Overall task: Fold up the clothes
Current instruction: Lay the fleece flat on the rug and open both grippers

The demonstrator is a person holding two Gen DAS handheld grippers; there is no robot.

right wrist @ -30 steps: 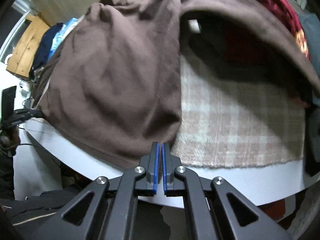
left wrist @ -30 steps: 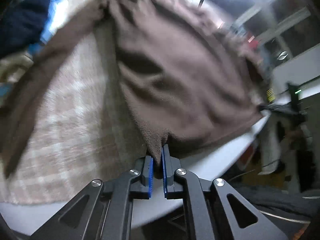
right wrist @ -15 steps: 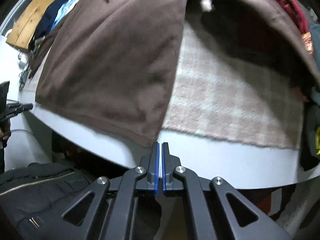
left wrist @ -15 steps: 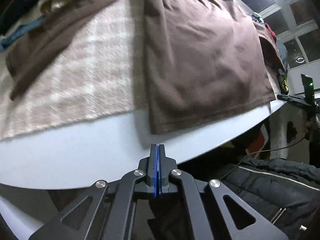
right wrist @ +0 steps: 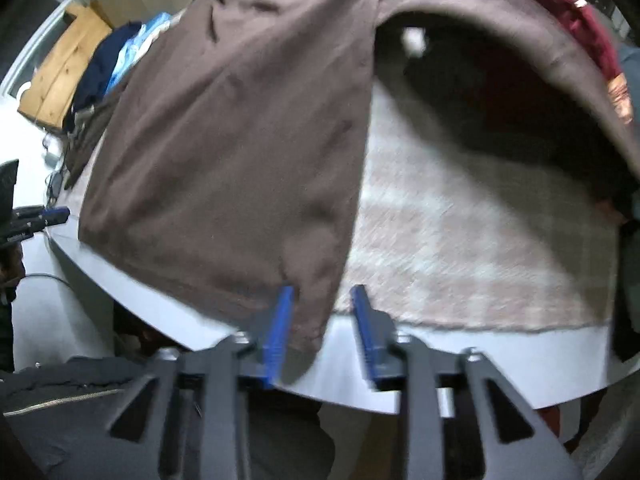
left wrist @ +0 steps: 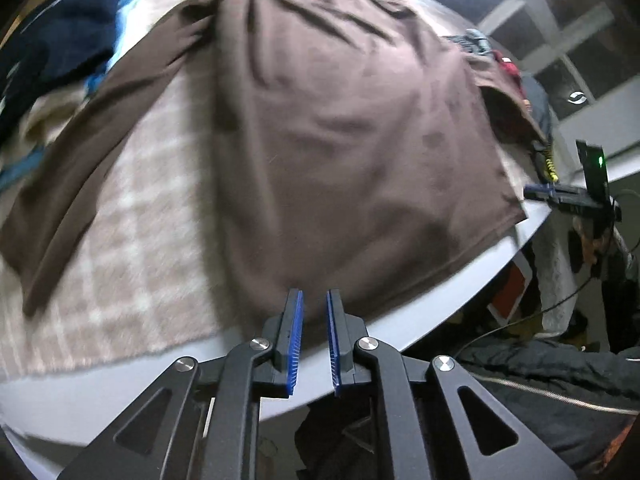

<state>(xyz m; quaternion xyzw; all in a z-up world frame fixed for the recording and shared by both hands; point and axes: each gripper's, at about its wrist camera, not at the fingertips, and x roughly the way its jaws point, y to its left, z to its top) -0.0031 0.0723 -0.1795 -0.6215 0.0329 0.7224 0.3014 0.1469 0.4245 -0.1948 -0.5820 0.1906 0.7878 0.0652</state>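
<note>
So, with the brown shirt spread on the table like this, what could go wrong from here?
1. The brown shirt lies with its hem at the table rim, so it may slide off.
2. The right gripper has just been opening, with a shirt corner between its fingers but not clamped; closing could miss it.
3. One sleeve arches over the red clothes and could drag them along.

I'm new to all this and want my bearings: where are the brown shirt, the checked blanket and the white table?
brown shirt point(left wrist: 340, 152): left wrist view, middle of its body.
checked blanket point(right wrist: 480, 248): right wrist view, bare patch beside the shirt.
white table point(left wrist: 100, 392): left wrist view, bare near edge.
</note>
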